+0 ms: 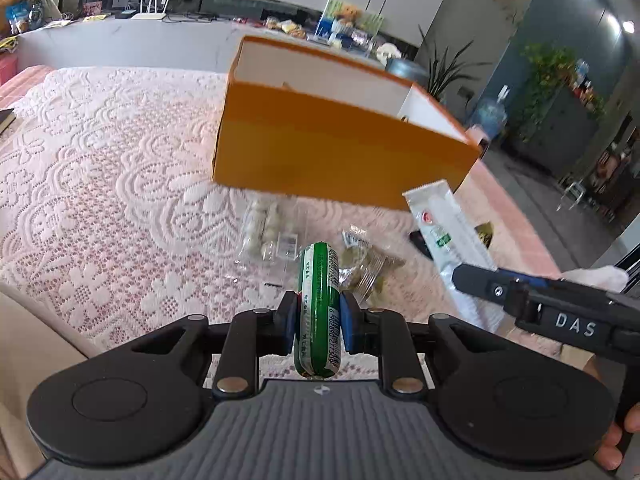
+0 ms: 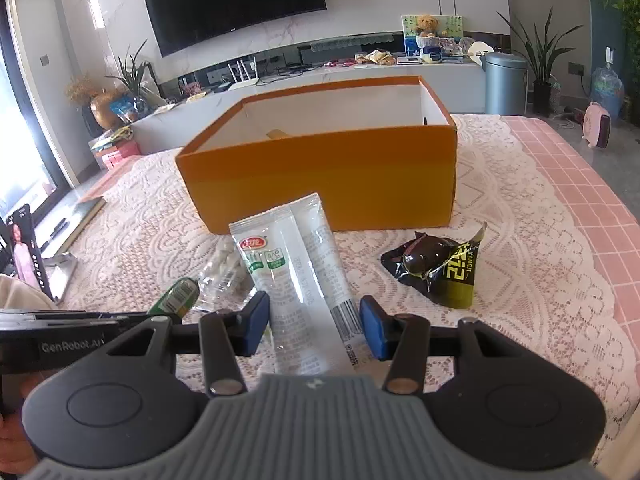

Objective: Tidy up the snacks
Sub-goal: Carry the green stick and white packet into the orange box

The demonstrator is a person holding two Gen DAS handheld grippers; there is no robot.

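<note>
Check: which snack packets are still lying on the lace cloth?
The dark packet and the clear bag. The green sausage and white pouch are each held in a gripper.

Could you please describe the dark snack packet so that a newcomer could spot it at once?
Start at the orange box on the lace tablecloth. In front of its right corner lies the dark packet, crumpled and loose. Unlike the white and clear packs nearby, it is glossy brown-black with a yellow-green end.

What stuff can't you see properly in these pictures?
- Inside of the orange box: both views, its near wall hides most of the floor.
- Green snack tube lettering: left wrist view, too small to read.
- Clear bag of pale pieces: left wrist view, blurred; right wrist view, partly behind the white packet.
- Dark wrapped snack: left wrist view, mostly hidden by that packet.
</note>
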